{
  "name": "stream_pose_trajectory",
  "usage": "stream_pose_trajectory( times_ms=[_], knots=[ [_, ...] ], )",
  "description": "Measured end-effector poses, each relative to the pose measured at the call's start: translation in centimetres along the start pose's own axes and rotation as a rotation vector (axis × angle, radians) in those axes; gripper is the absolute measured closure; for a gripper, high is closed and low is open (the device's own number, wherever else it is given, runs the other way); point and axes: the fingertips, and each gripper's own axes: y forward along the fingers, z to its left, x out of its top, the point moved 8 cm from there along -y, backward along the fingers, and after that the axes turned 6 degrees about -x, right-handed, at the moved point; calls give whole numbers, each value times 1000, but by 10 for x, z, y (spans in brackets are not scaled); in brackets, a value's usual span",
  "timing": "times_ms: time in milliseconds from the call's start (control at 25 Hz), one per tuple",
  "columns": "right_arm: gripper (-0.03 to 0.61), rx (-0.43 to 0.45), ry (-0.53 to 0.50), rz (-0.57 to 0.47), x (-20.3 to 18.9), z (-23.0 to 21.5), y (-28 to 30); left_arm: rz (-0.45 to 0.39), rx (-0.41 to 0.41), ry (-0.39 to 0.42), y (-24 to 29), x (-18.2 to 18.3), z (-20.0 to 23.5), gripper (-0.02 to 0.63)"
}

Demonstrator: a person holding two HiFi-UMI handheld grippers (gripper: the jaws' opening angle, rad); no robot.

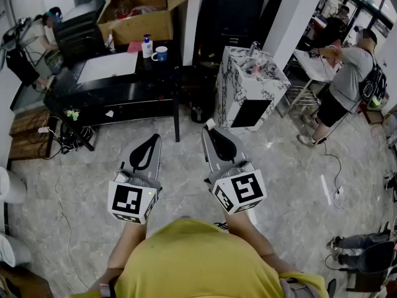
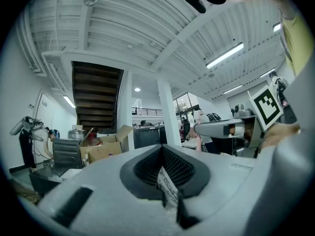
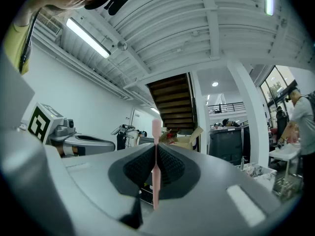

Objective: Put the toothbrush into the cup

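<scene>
As I judge it, the main risk is the thin pink plastic toothbrush (image 3: 156, 132) pivoting or slipping in the right claw (image 3: 155, 154). The pads pinch only a narrow stretch of its handle, so a jolt on the way over could tilt it. A tilted brush might then catch the rim of the small blue-and-white cup (image 1: 161, 53) and tip it instead of dropping in. The right claw is clamped on the toothbrush, which stands upright across its jaws and sticks out above and below them. The cup stands on the black table (image 1: 133, 82), well ahead of both claws and to the left of the right one. The left claw (image 2: 165, 178) has its jaws together, with only a small white printed tag (image 2: 167, 183) at the seam.
</scene>
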Motion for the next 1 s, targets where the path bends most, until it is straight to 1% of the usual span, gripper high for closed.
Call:
stream_pose_trajectory(
  times_ms=[200, 360, 520, 640, 840, 1000],
  knots=[
    [554, 6, 4, 5, -16, -3, 6, -4, 27, -5, 4, -16, 3, 611],
    [554, 29, 38, 15, -29, -3, 24, 3, 37, -14, 12, -25, 15, 611],
    [554, 43, 40, 25, -43, -7, 50, 13, 42, -33, 28, -41, 33, 611],
    [554, 30, 43, 35, -53, -10, 89, -13, 27, -48, 49, -48, 65, 611],
    [554, 15, 37, 28, -63, -18, 167, -15, 11, -32, 88, -60, 132, 611],
    [554, -10, 34, 28, -71, -30, 227, -35, -9, -5, 126, -60, 186, 611]
  ],
)
